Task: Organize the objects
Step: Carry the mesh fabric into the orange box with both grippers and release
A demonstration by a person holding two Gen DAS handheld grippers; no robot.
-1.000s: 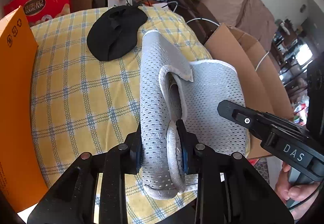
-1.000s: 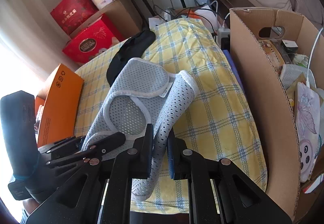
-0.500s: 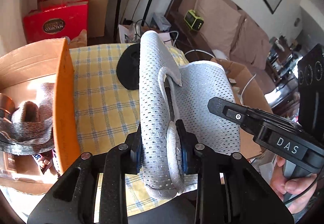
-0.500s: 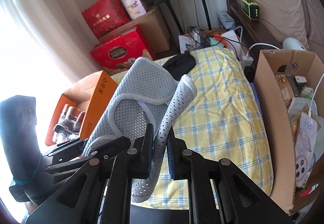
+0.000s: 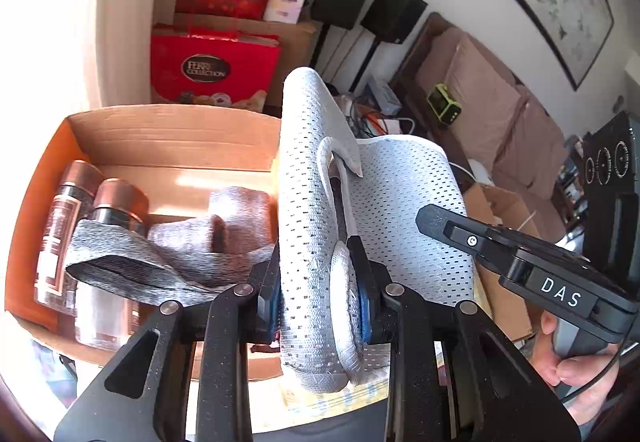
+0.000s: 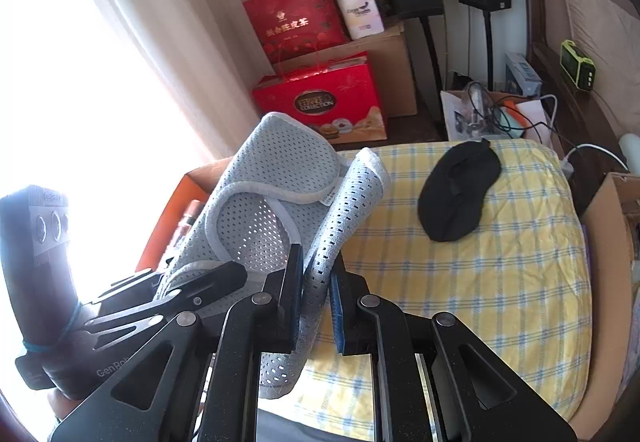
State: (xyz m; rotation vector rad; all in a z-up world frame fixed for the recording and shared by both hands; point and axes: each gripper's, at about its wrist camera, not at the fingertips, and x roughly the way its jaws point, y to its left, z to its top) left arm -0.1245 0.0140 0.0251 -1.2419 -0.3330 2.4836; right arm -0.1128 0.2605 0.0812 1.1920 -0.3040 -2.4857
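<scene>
"DAS" stands in white letters on the right gripper (image 5: 558, 292). "COLLECTION" reads on the dark oval of the red gift box (image 6: 320, 102). "GenRo", cut off, shows on the left gripper (image 6: 112, 362); the red bag (image 6: 294, 18) bears gold characters too small to read.
</scene>
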